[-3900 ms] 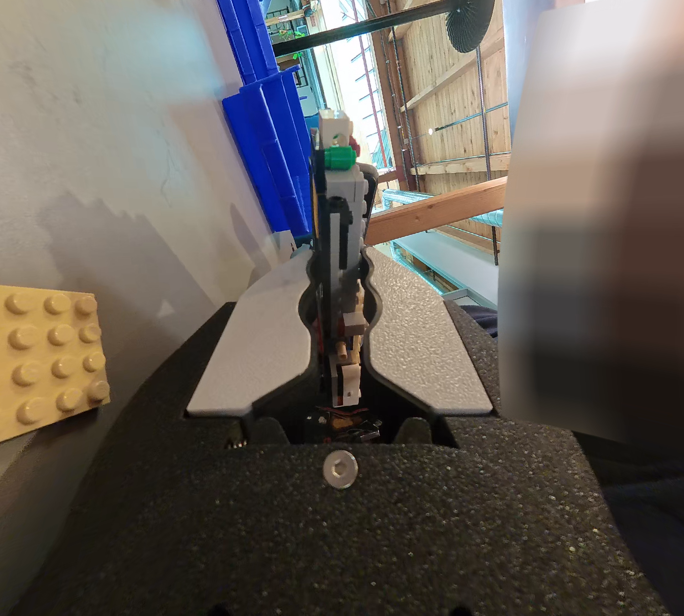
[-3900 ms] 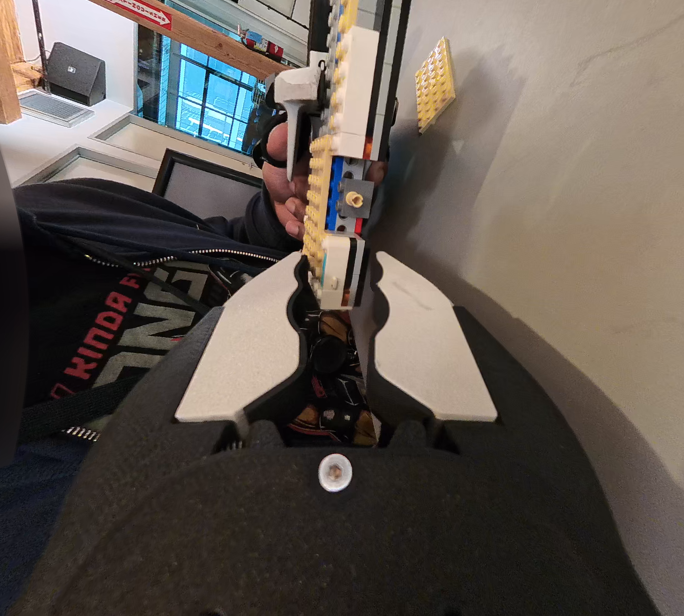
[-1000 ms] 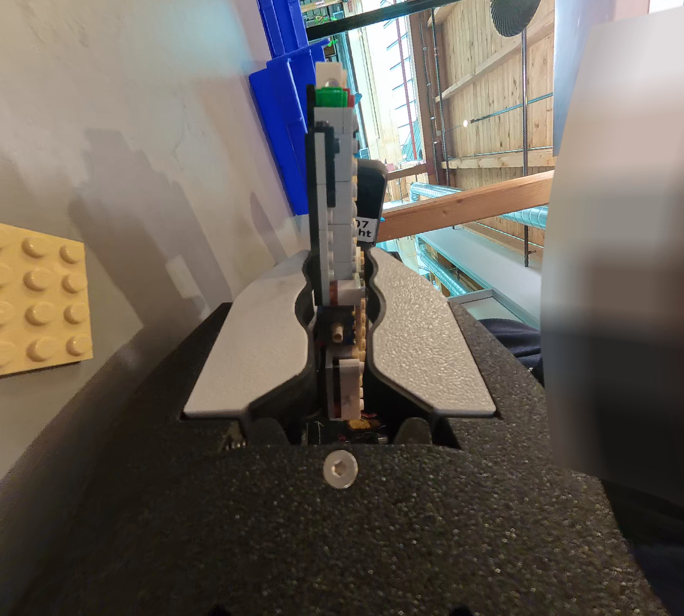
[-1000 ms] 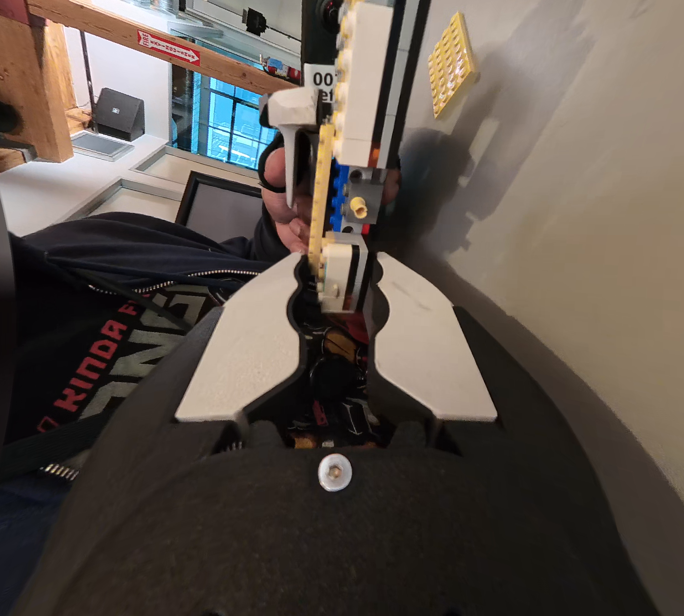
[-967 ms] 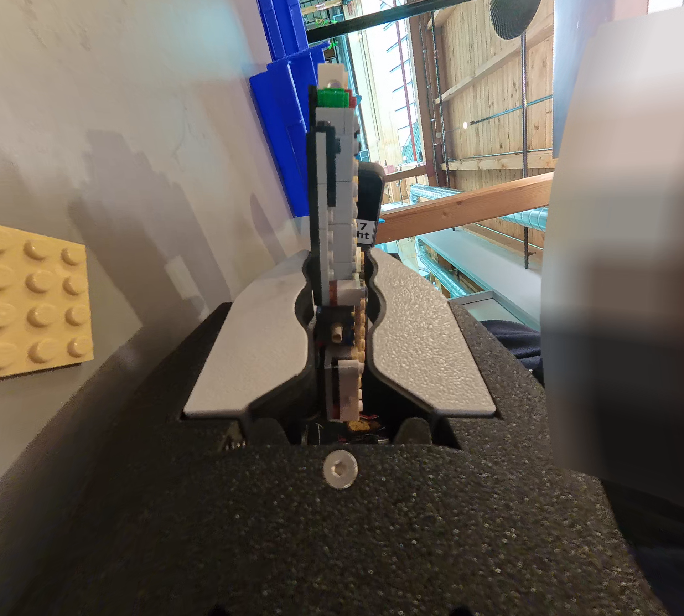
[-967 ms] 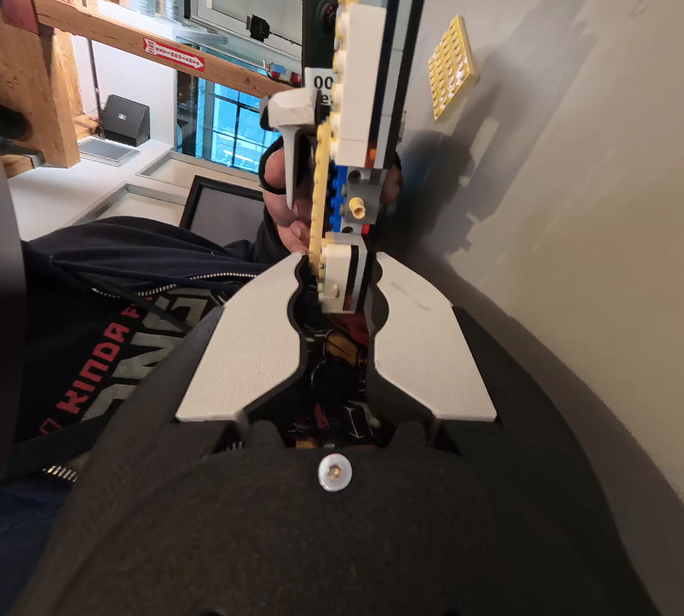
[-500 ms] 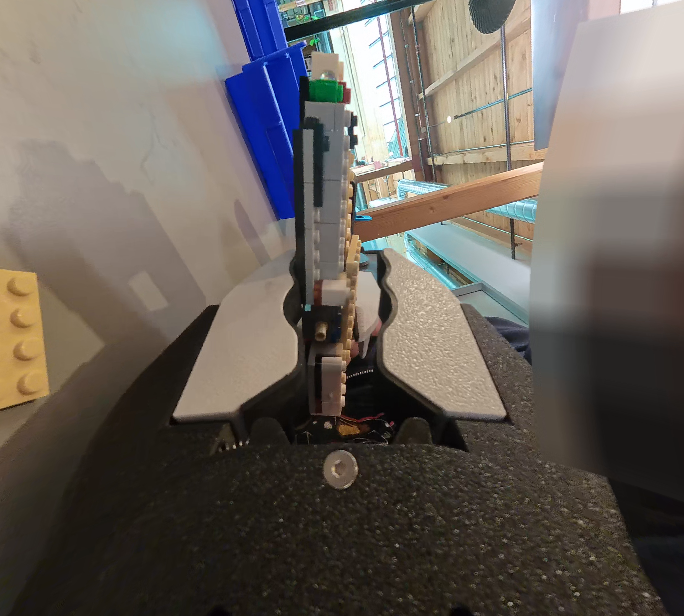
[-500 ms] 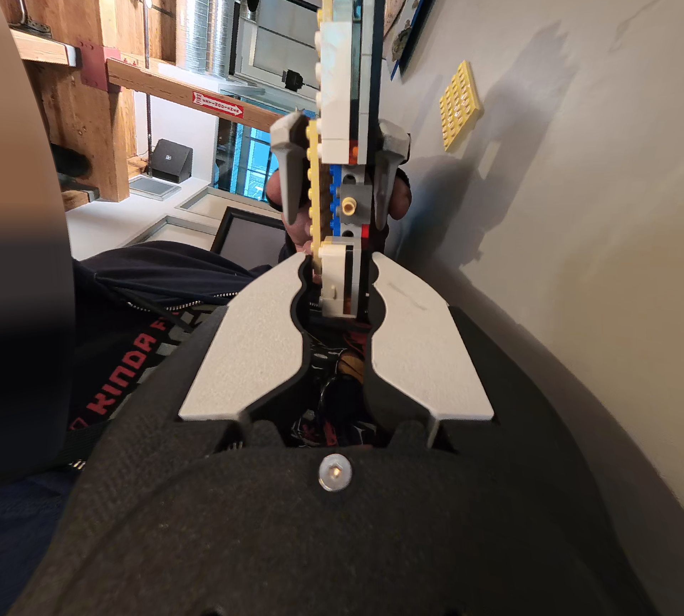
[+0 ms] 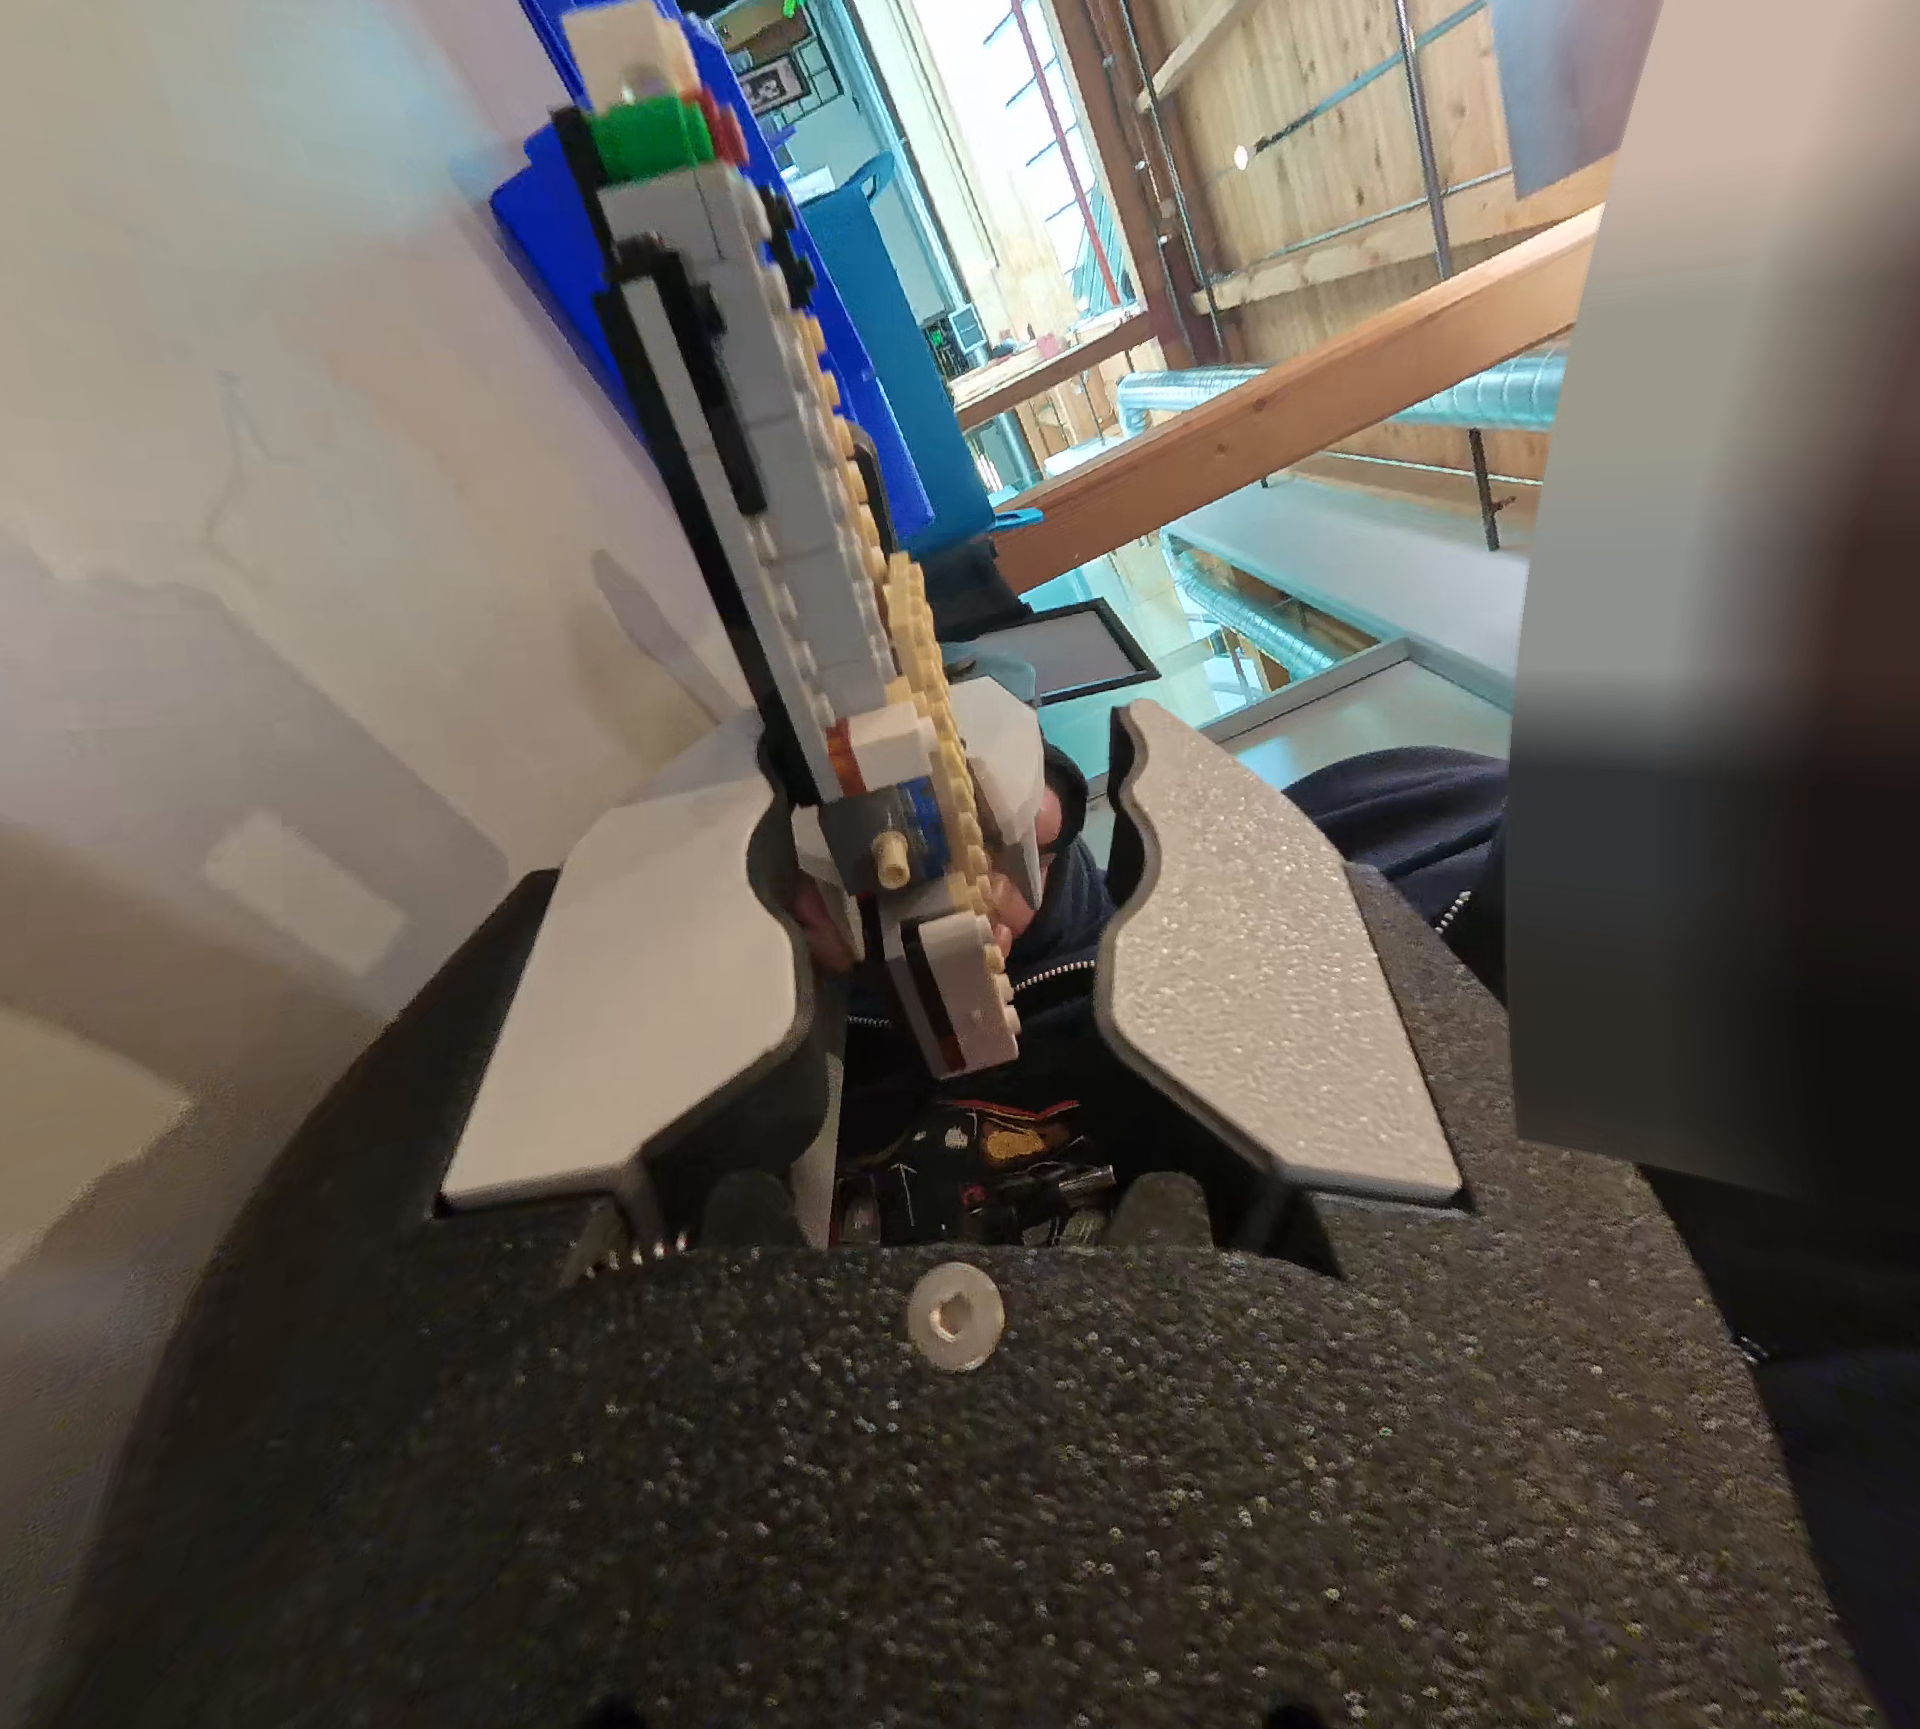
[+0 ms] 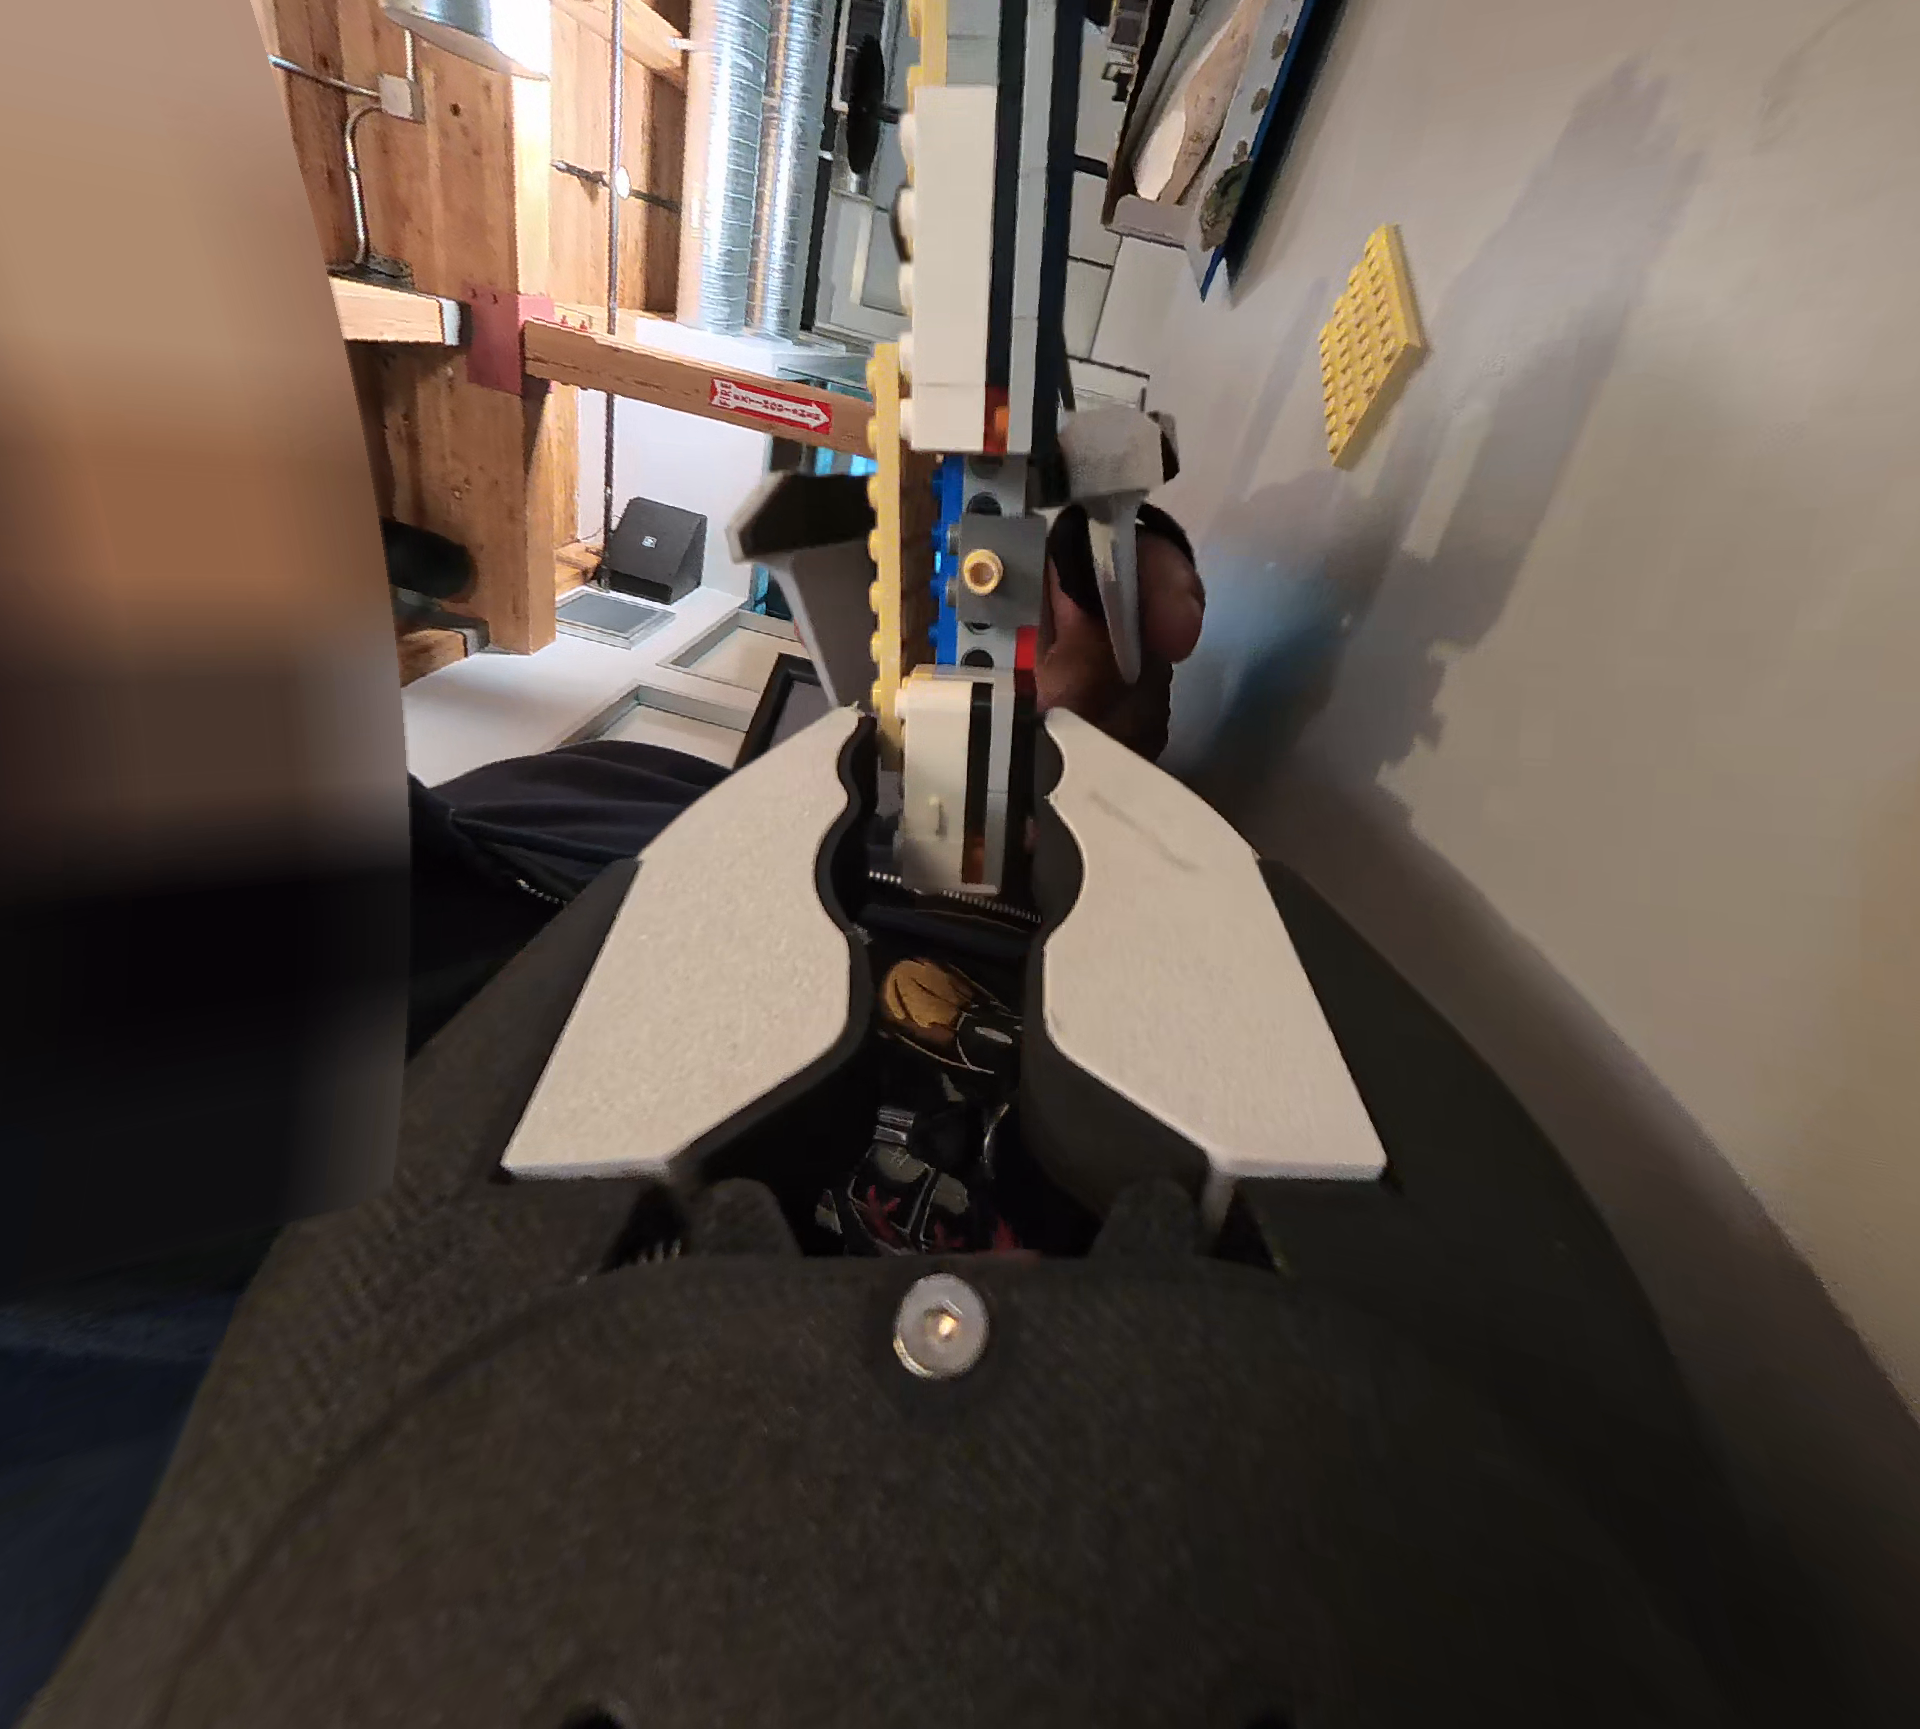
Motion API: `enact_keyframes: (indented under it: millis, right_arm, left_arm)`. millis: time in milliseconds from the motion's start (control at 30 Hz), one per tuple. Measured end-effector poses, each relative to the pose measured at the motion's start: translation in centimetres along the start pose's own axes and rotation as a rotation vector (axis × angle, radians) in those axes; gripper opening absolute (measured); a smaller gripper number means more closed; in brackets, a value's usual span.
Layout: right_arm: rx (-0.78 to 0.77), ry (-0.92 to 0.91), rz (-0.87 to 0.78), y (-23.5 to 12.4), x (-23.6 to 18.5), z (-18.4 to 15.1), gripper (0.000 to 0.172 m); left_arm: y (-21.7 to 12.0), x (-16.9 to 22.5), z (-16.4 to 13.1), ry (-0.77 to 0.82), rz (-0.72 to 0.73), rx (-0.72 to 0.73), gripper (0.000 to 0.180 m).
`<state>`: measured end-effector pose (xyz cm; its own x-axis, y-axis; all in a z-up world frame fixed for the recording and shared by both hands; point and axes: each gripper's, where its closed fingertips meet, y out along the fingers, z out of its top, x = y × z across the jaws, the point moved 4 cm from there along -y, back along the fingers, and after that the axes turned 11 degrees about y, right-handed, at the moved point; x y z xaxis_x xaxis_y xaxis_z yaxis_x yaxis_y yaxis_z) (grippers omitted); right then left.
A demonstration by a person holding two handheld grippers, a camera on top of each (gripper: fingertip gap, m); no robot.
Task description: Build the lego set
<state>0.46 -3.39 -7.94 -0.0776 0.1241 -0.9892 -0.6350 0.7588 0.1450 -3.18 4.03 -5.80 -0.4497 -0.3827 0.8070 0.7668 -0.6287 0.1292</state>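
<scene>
- Now the left gripper (image 9: 951,734) stands wide open, whereas a second ago its two grey fingers were shut narrow around the long model built of white, grey, black and tan studded bricks (image 9: 748,453).
- Its right-hand finger (image 9: 1226,900) is well clear of the model; the model's edge passes behind the left-hand finger, and I cannot tell whether they touch there.
- Half a second ago the model ran straight up this view; it now leans to the left, so this gripper has swung relative to it.
- Meanwhile the right gripper (image 10: 954,723) stays narrow, and both its pads press on the white-and-black block at the near end of the model (image 10: 956,297), as they did a second ago.
- So the model, held above the table, now hangs from the right gripper alone.
- Just beyond, in the right wrist view, the left gripper's fingers stand spread on either side of the grey block with the tan pin, with a hand behind them.
- Farther off, a flat yellow studded plate (image 10: 1371,339) lies alone on the pale grey table (image 10: 1662,536), well apart from both grippers.
- At the table's far edge stand blue plastic bins (image 9: 878,443).
</scene>
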Motion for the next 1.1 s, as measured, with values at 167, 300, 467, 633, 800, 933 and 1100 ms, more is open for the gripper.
enact_keyframes:
  millis: [167,300,467,633,800,933,1100]
  right_arm:
    - [0.021,0.002,0.027,-0.2,-0.4,0.4,0.027]
    - [0.029,-0.003,0.029,-0.2,-0.4,0.4,0.027]
    - [0.017,-0.028,0.025,-0.2,-0.7,0.5,0.027]
    - [0.021,-0.042,0.021,-0.3,-0.9,0.7,0.027]
    - [0.022,-0.043,0.015,-0.3,-0.8,0.8,0.027]
    - [0.022,-0.04,0.017,-0.2,-0.9,0.8,0.027]
    - [0.027,-0.041,0.006,-0.2,-0.8,0.9,0.027]
  left_arm:
    - [0.4,0.1,-0.4,-0.049,-0.033,0.02,0.048]
    - [0.3,-0.1,-0.4,-0.091,-0.053,0.044,0.044]
    - [0.3,-0.3,-0.3,-0.111,-0.044,0.063,0.034]
    - [0.3,-0.2,0.1,-0.117,-0.036,0.106,0.034]
    - [-0.2,-0.5,1.2,-0.139,-0.019,0.205,0.036]
    - [-0.4,-0.8,1.3,-0.167,-0.01,0.227,0.03]
    - [-0.4,-1.2,1.2,-0.193,0.017,0.244,0.025]
